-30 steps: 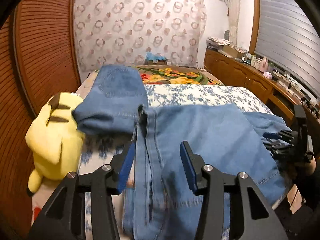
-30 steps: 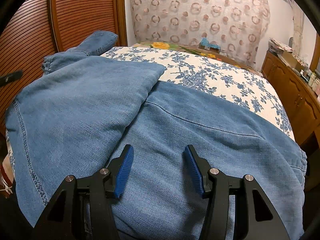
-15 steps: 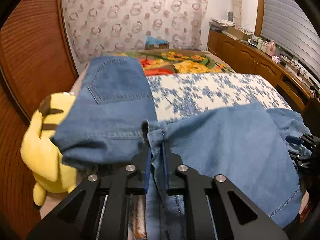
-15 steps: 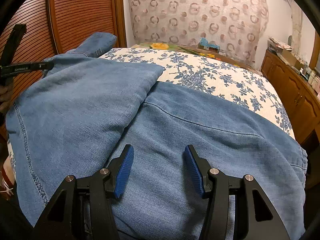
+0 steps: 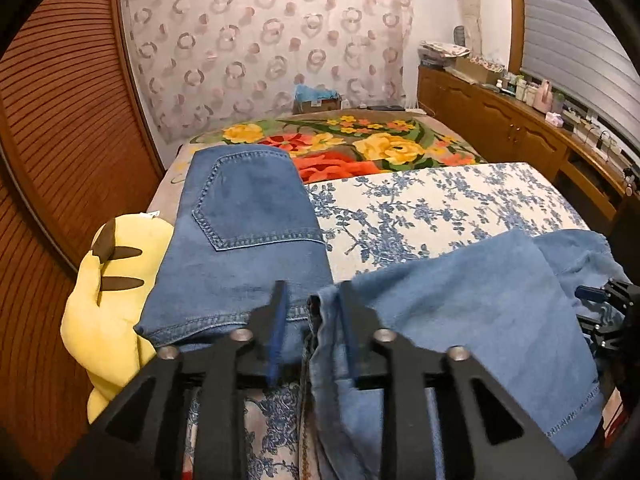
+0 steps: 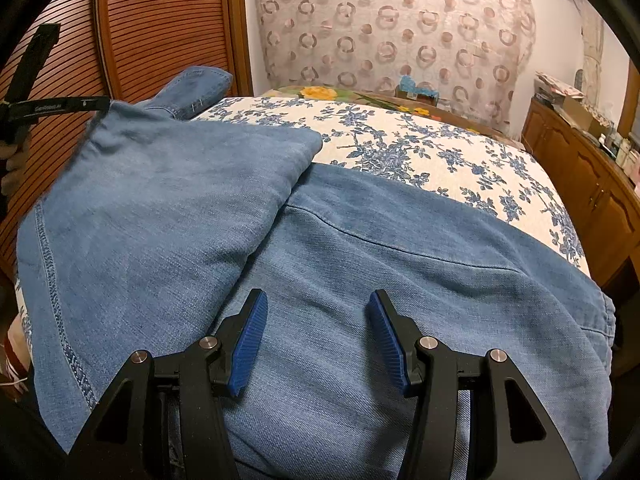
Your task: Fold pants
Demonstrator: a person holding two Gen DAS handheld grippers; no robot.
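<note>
Light blue denim pants (image 6: 360, 280) lie across the near part of the bed, one leg folded over the other (image 6: 160, 200). In the left wrist view the same pants (image 5: 460, 320) spread to the right. My left gripper (image 5: 310, 316) has its jaws apart, and the pants' seamed edge (image 5: 320, 320) hangs loosely between them. My right gripper (image 6: 316, 332) is open and empty, hovering just above the denim. The right gripper shows at the right edge of the left wrist view (image 5: 604, 312). The left gripper shows at the pants' far left corner (image 6: 52, 104).
A second, darker folded pair of jeans (image 5: 240, 240) lies at the bed's left. A yellow plush toy (image 5: 108, 292) sits beside it. The bed has a blue floral sheet (image 5: 420, 208) and a bright flowered blanket (image 5: 360, 148). Wooden cabinets (image 5: 520, 132) line the right wall.
My left gripper shut on the pants' edge and lifted it half a second ago; now its jaws have parted again. The right gripper has stayed open and still.
</note>
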